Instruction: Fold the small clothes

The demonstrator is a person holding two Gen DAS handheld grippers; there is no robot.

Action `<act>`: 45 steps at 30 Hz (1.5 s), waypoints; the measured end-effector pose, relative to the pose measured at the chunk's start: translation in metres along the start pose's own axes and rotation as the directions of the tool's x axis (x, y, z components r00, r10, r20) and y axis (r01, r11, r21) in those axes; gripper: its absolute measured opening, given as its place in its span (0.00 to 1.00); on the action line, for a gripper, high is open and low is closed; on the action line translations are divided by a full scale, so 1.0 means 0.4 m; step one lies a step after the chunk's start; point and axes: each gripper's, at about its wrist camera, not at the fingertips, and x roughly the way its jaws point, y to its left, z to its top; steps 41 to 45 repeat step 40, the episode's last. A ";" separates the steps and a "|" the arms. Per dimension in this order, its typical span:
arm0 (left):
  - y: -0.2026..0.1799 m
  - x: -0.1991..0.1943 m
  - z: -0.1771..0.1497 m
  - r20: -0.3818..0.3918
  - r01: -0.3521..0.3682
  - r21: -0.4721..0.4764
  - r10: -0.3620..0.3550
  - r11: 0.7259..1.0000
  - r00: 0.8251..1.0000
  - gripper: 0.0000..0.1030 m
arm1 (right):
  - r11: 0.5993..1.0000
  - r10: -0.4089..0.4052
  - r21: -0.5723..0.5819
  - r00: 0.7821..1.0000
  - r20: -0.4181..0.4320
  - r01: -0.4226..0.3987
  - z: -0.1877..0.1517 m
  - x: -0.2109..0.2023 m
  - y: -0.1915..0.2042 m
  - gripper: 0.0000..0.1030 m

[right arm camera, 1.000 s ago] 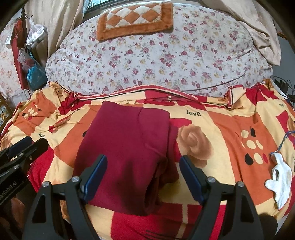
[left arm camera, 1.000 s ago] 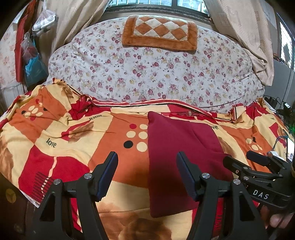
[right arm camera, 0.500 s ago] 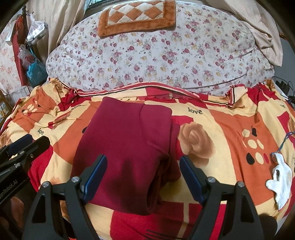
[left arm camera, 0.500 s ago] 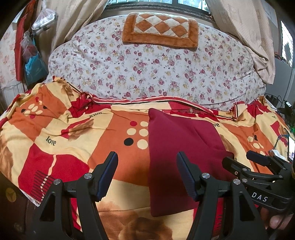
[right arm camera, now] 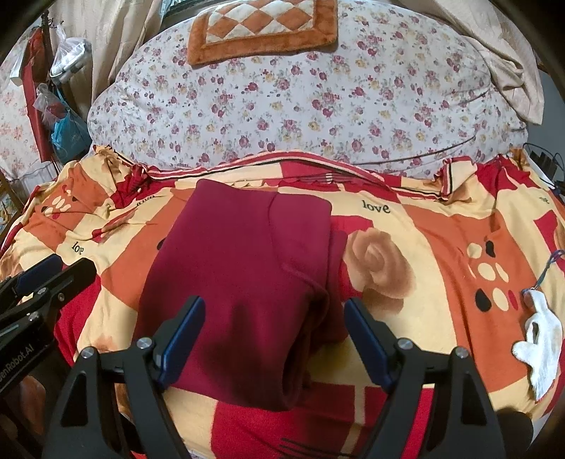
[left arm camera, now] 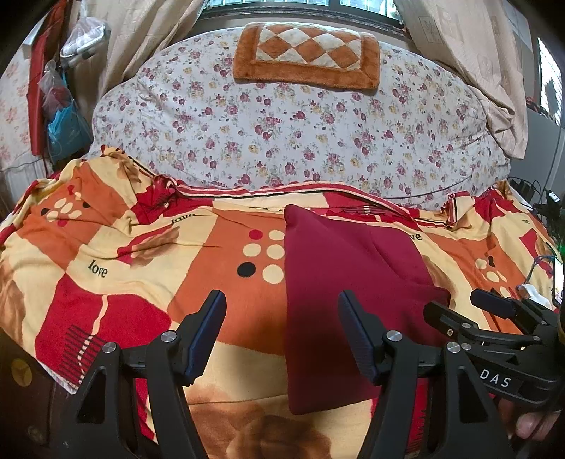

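Both grippers have drawn back slightly — the left gripper (left arm camera: pixel 282 332) and right gripper (right arm camera: pixel 273 335) hover with fingers spread, empty. The red garment (right arm camera: pixel 243 279) lies folded on the bed's blanket (right arm camera: pixel 423 254) — the fold looks finished.

one folded maroon knit garment (right arm camera: pixel 243 282); one orange, red and cream patterned blanket (right arm camera: pixel 423 247); one floral-print quilt mound (right arm camera: pixel 300 106); one orange checkered plush mat (right arm camera: pixel 261 28); one white cloth glove (right arm camera: pixel 542 339); two black two-finger grippers, left gripper (left arm camera: pixel 282 335) and right gripper (right arm camera: pixel 273 339).

Left gripper (left arm camera: pixel 281 330), right gripper (right arm camera: pixel 274 330) — fingers spread.
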 end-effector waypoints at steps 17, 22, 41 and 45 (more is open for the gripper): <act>0.002 0.006 -0.006 -0.004 0.000 -0.002 0.000 1.000 1.000 0.44 | 1.000 0.001 0.000 1.000 -0.010 -0.001 -0.004 0.007 0.004 0.81; 0.004 0.008 -0.007 -0.006 0.000 0.000 0.000 1.000 1.000 0.44 | 1.000 0.003 -0.004 1.000 -0.017 -0.003 -0.008 0.016 0.006 0.81; -0.002 0.078 0.013 -0.017 0.022 0.033 -0.022 0.999 1.000 0.44 | 1.000 0.003 -0.001 0.999 -0.047 -0.003 0.005 0.077 -0.016 0.81; -0.002 0.078 0.013 -0.017 0.022 0.033 -0.022 0.999 1.000 0.44 | 1.000 0.003 -0.001 0.999 -0.047 -0.003 0.005 0.077 -0.016 0.81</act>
